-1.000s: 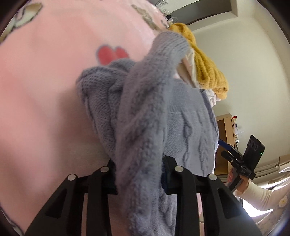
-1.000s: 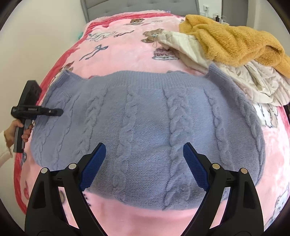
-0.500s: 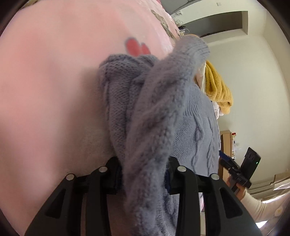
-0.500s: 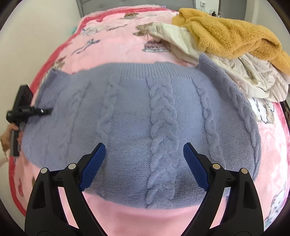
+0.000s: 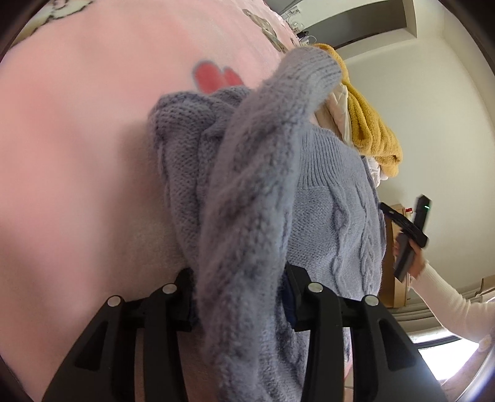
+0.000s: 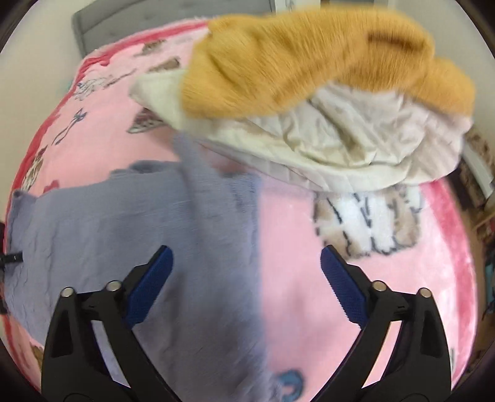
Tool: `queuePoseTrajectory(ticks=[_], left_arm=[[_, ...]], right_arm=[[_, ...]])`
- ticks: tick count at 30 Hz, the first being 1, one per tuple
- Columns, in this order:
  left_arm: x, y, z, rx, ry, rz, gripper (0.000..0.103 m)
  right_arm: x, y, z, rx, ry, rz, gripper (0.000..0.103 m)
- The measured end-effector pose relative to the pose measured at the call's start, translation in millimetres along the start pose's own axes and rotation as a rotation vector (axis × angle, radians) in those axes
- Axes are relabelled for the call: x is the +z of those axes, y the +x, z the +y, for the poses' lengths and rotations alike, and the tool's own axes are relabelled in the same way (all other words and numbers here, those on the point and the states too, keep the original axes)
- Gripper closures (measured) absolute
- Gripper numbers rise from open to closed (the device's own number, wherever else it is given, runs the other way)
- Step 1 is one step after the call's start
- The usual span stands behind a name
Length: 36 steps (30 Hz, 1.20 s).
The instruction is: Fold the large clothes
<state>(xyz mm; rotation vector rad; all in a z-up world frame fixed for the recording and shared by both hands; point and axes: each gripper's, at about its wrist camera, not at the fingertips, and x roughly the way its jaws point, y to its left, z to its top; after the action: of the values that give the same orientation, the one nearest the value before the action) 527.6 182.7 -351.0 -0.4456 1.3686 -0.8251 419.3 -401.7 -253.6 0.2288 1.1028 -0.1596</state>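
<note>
A blue-grey cable-knit sweater (image 6: 123, 241) lies spread on a pink blanket (image 6: 309, 278). In the left wrist view its sleeve (image 5: 263, 173) rises thick and bunched out of my left gripper (image 5: 238, 278). The jaws are opening, and the sleeve still fills the gap and touches both pads. The sweater's body (image 5: 334, 216) lies flat behind it. My right gripper (image 6: 244, 256) is open and holds nothing. It hangs over the sweater's right edge, its left finger above the knit and its right finger above bare blanket. That view is motion-blurred.
A mustard fleece garment (image 6: 309, 62) sits on a cream quilted one (image 6: 340, 139) at the back right of the bed, close to the sweater's far sleeve. A grey headboard (image 6: 92, 18) stands behind. A white-sleeved arm (image 5: 448, 297) carries the right gripper (image 5: 408, 228).
My right gripper swept right, from above the sweater's middle to its right edge. The left jaws widened a little around the sleeve, with the left hand almost still.
</note>
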Motion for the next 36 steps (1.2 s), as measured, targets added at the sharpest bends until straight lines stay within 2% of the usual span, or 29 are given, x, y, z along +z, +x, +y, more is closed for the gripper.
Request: queuePoseTrajectory(ticks=[2,3,7,9,12,14,16,20,22,24,25,27,28,29,33,36], left_arm=[[-0.7,-2.2,6.1,-0.008,-0.005,-0.006,0.063],[-1.7,-4.1,8.4,-0.005,-0.004,-0.006,0.063],[-0.8,-4.7,8.1,0.010,-0.002,0.008,0.062],[-0.8,-2.3,4.1,0.015,-0.004,0.013,0.062],[0.3,2.1,-3.2,0.010,-0.013,0.015,0.062],[0.9,1.5,-2.0,-0.003,-0.025,0.013,0.061],[0.7,0.7,2.0,-0.018,-0.035,0.012,0.060],[0.9,3.1,4.3,-0.024,-0.032,0.014,0.056],[3.2,4.3,2.3,-0.020,-0.025,0.028,0.048],[6.5,7.2,-1.8,-0.024,-0.028,0.055,0.040],[8.7,9.8,-5.4,-0.010,-0.022,0.072,0.039],[9.8,12.2,-11.2,0.025,0.000,0.091,0.039],[9.6,13.7,-14.1,0.044,0.013,0.098,0.039],[9.0,14.0,-17.9,0.065,0.033,0.102,0.040],[6.3,8.5,-29.5,0.092,0.070,0.083,0.066],[-1.2,-1.0,-51.6,0.157,0.138,0.007,0.072]], right_arm=[[8.8,25.4,-15.2,0.056,0.023,0.069,0.032],[12.4,37.6,-20.4,0.095,0.032,0.101,0.033],[15.2,68.8,-27.1,0.190,0.049,0.176,0.032],[12.9,78.3,-29.0,0.234,0.056,0.196,0.025],[12.4,80.9,-28.7,0.282,0.053,0.205,0.024],[14.1,78.2,-25.5,0.372,0.036,0.214,0.025],[14.7,76.8,-20.0,0.411,0.000,0.226,0.025],[11.8,89.8,-6.9,0.403,-0.025,0.284,0.020],[12.9,93.6,1.9,0.368,-0.055,0.292,0.025],[12.1,91.7,10.7,0.383,-0.083,0.295,0.053],[11.5,89.1,18.0,0.377,-0.095,0.294,0.057],[9.6,85.3,26.7,0.366,-0.117,0.291,0.073],[8.9,80.6,33.5,0.349,-0.139,0.282,0.073],[8.6,78.6,37.4,0.333,-0.151,0.279,0.076],[9.3,69.5,52.5,0.279,-0.159,0.262,0.079],[10.1,49.1,57.3,0.218,-0.147,0.200,0.081]])
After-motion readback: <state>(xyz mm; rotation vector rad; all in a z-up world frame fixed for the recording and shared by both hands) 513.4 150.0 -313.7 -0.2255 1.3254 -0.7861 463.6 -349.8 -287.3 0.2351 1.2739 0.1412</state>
